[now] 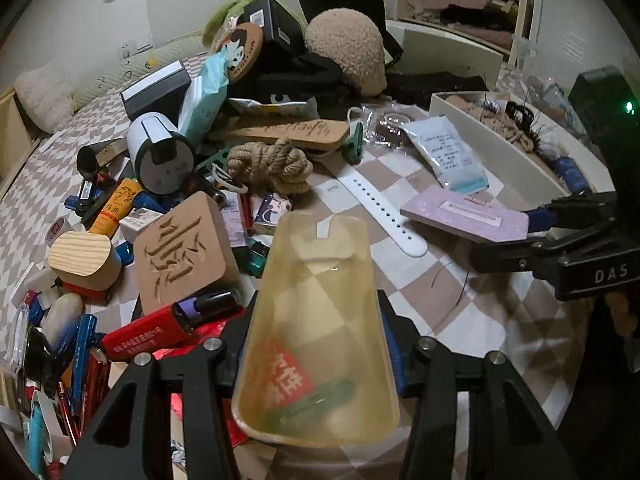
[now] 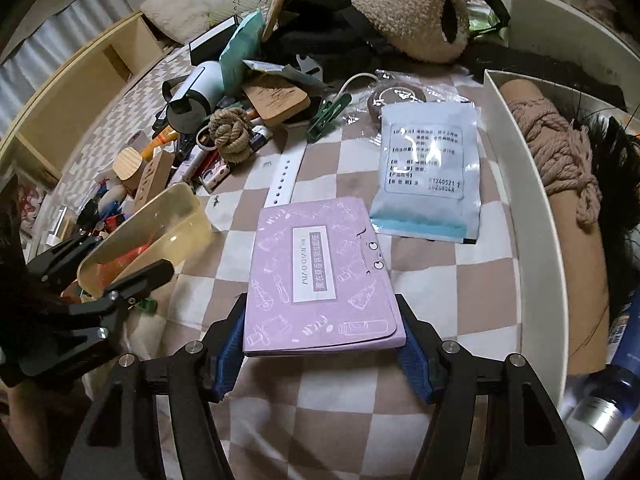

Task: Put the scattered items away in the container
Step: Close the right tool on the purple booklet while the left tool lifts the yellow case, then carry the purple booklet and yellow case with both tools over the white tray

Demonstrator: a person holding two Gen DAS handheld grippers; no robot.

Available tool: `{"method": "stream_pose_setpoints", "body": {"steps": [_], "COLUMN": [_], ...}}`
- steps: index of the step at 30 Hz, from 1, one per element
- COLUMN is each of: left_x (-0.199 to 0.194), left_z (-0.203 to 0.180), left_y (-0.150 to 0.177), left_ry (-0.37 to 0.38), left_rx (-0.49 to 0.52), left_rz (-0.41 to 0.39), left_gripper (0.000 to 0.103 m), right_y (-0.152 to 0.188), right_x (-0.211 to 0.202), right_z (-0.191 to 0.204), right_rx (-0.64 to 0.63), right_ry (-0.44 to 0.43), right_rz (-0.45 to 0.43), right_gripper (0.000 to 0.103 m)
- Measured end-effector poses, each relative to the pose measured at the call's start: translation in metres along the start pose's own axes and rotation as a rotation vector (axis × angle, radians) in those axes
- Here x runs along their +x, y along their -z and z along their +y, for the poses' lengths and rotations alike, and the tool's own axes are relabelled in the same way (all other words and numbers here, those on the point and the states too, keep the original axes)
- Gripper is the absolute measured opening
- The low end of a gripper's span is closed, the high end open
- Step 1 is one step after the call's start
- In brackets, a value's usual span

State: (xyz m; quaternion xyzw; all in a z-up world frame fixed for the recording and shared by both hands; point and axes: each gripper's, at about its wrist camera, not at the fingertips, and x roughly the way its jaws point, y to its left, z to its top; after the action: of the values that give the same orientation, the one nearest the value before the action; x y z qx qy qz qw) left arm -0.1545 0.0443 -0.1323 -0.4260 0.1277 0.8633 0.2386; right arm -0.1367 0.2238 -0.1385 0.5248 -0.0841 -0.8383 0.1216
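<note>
Blue-padded right gripper (image 2: 322, 344) pinches a lilac booklet (image 2: 320, 276) by both edges — while the left gripper (image 1: 320, 320), partly spread, clasps a yellowed clear tray (image 1: 320, 320).

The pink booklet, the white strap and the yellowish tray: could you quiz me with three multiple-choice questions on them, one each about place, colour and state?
1. Where does the white strap lie?
A. on the checked cloth
B. inside the white container
C. on the plush toy

2. What colour is the booklet?
A. green
B. pink
C. black

3. The yellowish tray is:
A. lying free
B. upside down on the floor
C. between the left gripper fingers

Answers: 1 A, it lies flat on the checks; 2 B, its cover is pink; 3 C, the fingers flank it.
</note>
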Motion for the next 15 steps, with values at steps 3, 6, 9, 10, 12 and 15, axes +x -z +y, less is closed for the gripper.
{"method": "stream_pose_setpoints", "body": {"steps": [3, 6, 9, 10, 12, 15], "left_x": [0.000, 0.001, 0.004, 0.006, 0.009, 0.011], "left_z": [-0.001, -0.001, -0.002, -0.003, -0.004, -0.003], "left_y": [-0.002, -0.006, -0.009, -0.009, -0.008, -0.008], "left_ry": [0.002, 0.007, 0.006, 0.000, -0.005, -0.004], "left_rx": [-0.006, -0.021, -0.021, -0.019, -0.017, -0.026], "left_rz": [-0.007, -0.016, -0.009, -0.002, 0.008, 0.021], "left_gripper": [0.061, 0.061, 0.061, 0.061, 0.061, 0.058], "right_y": [-0.001, -0.001, -0.002, -0.003, -0.003, -0.003], "right_x": [0.003, 0.005, 0.007, 0.008, 0.010, 0.012], "right_z": [0.001, 0.001, 0.003, 0.004, 0.005, 0.009], "right_rx": [0.000, -0.007, -0.017, -0.022, -0.033, -0.055], "right_ry": [0.005, 0.013, 0.026, 0.032, 0.038, 0.050], "right_rz": [-0.002, 0.002, -0.001, -0.002, -0.003, -0.005], "right_gripper": [0.067, 0.068, 0.068, 0.068, 0.072, 0.077]}}
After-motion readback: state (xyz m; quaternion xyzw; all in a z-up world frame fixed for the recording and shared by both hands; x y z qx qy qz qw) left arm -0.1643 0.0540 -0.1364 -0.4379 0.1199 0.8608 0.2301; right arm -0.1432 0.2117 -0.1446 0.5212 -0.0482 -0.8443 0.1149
